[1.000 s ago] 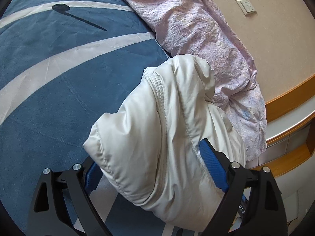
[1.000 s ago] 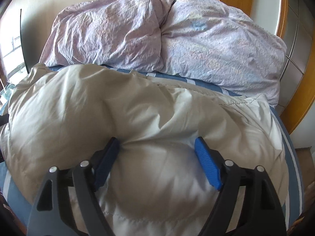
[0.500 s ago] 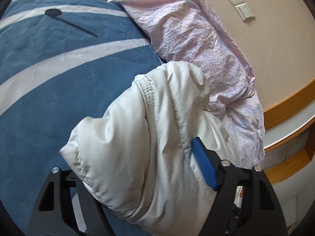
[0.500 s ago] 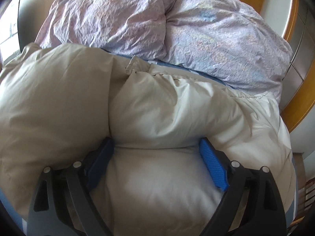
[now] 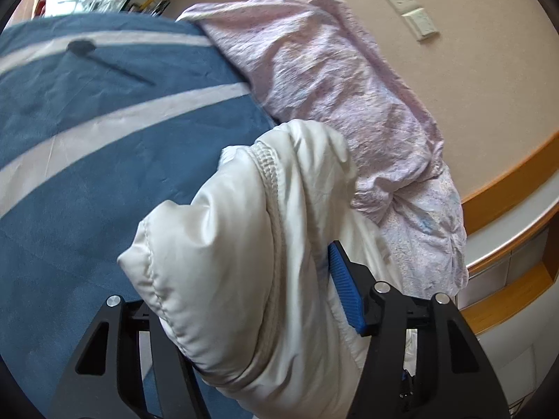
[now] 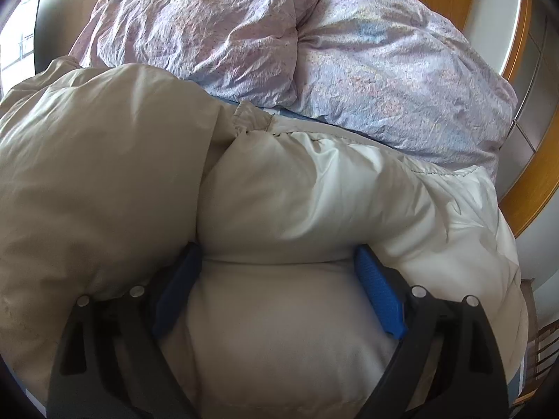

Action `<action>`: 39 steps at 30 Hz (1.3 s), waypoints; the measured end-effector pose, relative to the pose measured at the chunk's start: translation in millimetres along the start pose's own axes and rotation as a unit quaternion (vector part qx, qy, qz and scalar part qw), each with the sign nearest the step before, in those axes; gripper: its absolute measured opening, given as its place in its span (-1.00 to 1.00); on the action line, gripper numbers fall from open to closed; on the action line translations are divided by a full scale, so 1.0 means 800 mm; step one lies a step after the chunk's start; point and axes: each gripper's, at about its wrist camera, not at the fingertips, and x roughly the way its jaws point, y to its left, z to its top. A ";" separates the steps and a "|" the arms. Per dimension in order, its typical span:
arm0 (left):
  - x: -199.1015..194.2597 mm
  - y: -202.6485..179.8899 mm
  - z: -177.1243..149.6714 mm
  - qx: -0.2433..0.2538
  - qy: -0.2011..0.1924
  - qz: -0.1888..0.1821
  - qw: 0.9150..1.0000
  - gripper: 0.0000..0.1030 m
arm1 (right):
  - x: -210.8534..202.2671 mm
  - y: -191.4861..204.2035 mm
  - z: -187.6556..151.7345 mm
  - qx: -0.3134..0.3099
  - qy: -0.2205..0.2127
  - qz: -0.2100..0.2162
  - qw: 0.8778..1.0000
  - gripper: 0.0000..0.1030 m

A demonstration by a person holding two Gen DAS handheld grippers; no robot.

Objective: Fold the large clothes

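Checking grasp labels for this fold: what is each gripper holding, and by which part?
Both hold the cream puffer jacket. The left gripper clamps a bunched section by the ribbed seam; the right gripper squeezes a padded fold of its body.

A bed covered by a blue sheet with pale stripes [image 5: 104, 181] carries a crumpled lilac duvet [image 6: 314, 59] at its head and a cream padded jacket [image 6: 314, 192] beside it.

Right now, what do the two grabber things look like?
Both look the same. The left gripper has black arms with cut-out holes, shiny silver bolts, and a blue ribbed pad on its finger; the other pad is hidden. The right gripper has the same black frame, silver bolts and two blue pads. No sleeves or hands show.
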 end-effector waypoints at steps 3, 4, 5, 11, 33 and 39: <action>-0.011 -0.033 -0.002 0.042 -0.020 -0.018 0.999 0.08 | 0.001 0.001 -0.001 -0.002 -0.001 -0.001 1.000 0.74; -0.016 -0.045 -0.002 0.055 -0.026 -0.030 0.998 0.04 | 0.001 0.001 -0.001 -0.002 -0.003 -0.001 1.000 0.74; -0.018 -0.054 -0.002 0.062 -0.029 -0.039 0.997 0.00 | 0.001 0.001 -0.001 -0.002 -0.004 -0.001 1.000 0.74; -0.035 -0.117 -0.009 0.110 -0.041 -0.107 0.987 -0.03 | 0.003 -0.002 -0.002 0.000 -0.006 0.006 1.000 0.74; -0.043 -0.308 -0.148 0.332 -0.002 -0.239 0.913 -0.03 | -0.098 -0.202 -0.061 0.134 -0.088 0.053 0.986 0.66; -0.010 -0.346 -0.211 0.372 0.065 -0.266 0.887 -0.03 | -0.101 -0.293 -0.101 0.207 -0.072 -0.013 0.976 0.67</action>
